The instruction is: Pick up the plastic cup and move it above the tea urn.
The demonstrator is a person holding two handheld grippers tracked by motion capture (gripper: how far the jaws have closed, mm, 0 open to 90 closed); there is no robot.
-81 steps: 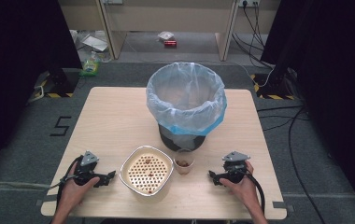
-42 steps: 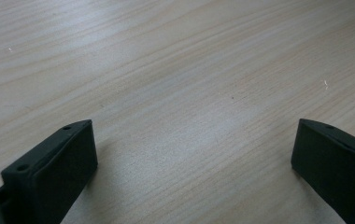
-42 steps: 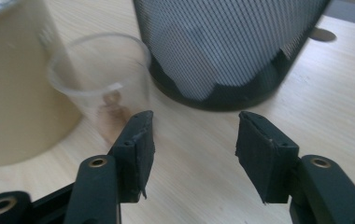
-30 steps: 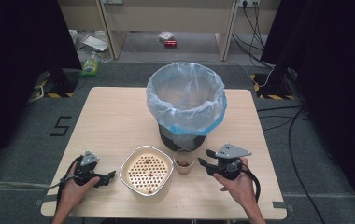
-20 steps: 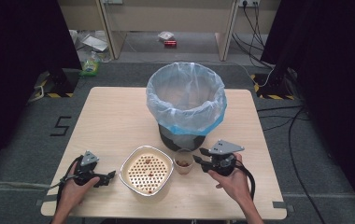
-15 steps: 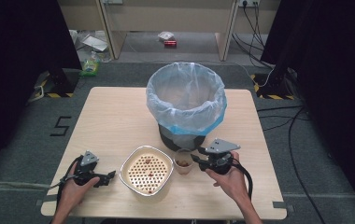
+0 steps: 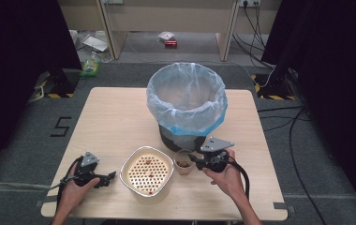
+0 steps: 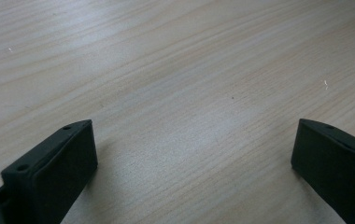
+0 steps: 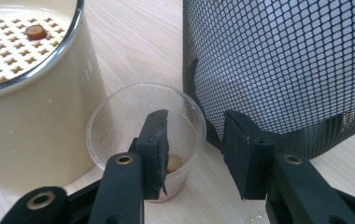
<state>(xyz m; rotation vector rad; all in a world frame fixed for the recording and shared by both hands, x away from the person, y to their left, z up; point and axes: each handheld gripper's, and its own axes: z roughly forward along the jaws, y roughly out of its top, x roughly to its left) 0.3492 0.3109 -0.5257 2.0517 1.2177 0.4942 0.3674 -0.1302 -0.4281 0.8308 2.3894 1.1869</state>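
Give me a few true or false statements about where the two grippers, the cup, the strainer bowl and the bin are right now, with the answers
1. The right gripper has one jaw inside the clear cup. True.
2. The left gripper holds the strainer bowl. False: it is open over bare table.
3. The mesh bin is lined with a bag. True.
4. The cup is empty. False: something small and brown lies in its bottom.
5. The cup stands left of the strainer bowl. False: it stands to its right, by the bin.

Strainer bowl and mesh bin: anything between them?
Yes: a clear plastic cup stands between the strainer bowl and mesh bin, right gripper straddling its rim, in the right gripper view.
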